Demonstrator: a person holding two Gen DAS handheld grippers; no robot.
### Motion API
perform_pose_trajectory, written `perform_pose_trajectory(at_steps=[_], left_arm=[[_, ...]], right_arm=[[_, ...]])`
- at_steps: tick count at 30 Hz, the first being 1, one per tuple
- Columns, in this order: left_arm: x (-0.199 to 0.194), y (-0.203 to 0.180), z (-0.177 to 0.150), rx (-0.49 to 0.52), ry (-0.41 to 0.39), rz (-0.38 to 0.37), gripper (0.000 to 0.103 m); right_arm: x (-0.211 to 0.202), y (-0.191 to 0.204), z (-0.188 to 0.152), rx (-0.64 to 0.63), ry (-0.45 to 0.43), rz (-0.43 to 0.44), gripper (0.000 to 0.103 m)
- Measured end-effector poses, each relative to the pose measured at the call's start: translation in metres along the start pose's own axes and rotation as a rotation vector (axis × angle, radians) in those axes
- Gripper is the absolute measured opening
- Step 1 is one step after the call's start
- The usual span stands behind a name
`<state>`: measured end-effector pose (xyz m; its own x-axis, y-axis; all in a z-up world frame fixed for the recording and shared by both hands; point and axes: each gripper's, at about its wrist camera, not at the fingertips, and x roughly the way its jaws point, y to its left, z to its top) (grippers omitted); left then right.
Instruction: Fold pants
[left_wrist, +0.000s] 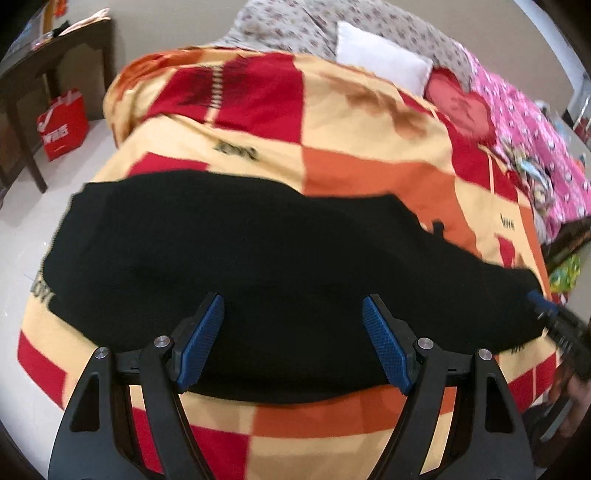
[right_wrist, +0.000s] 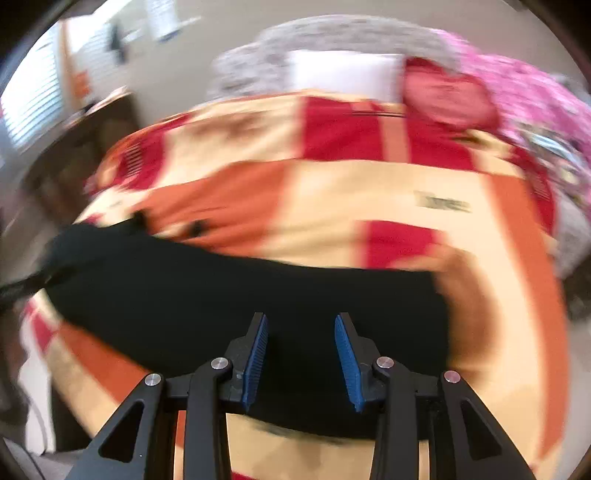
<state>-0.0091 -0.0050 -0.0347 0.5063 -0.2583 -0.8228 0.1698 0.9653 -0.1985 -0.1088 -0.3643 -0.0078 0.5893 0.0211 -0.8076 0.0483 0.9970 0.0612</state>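
Observation:
Black pants (left_wrist: 258, 258) lie spread flat across a bed covered by a red, orange and cream checked blanket (left_wrist: 332, 129). My left gripper (left_wrist: 293, 306) is open and empty, hovering over the near edge of the pants. The right gripper's blue tip shows at the right edge of the left wrist view (left_wrist: 543, 302), at the pants' right end. In the blurred right wrist view the pants (right_wrist: 221, 302) run from left to centre. My right gripper (right_wrist: 301, 325) is open with nothing between its pads, above the pants' near edge.
A white pillow (left_wrist: 380, 55), a red cushion (left_wrist: 461, 103) and a pink patterned cover (left_wrist: 528, 129) lie at the bed's far end. A dark wooden table (left_wrist: 44, 74) and a red bag (left_wrist: 62, 125) stand on the floor to the left.

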Motion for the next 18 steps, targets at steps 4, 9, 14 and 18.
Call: perform_pose_trajectory(at_steps=[4,9,14,18], left_arm=[[0.006,-0.010,0.000,0.021,0.010,0.004,0.078],[0.011,-0.017,-0.001,0.033,0.020,0.008,0.078],[0.012,-0.020,-0.002,0.034,0.027,-0.005,0.078],[0.010,-0.021,-0.001,0.035,0.034,-0.025,0.078]], right_arm=[[-0.002,-0.051,-0.005,0.106,-0.003,-0.077,0.036],[0.015,-0.060,-0.002,0.126,0.000,-0.052,0.028],[0.016,-0.058,-0.002,0.105,-0.012,-0.063,0.017],[-0.001,-0.053,-0.002,0.083,-0.030,-0.079,0.002]])
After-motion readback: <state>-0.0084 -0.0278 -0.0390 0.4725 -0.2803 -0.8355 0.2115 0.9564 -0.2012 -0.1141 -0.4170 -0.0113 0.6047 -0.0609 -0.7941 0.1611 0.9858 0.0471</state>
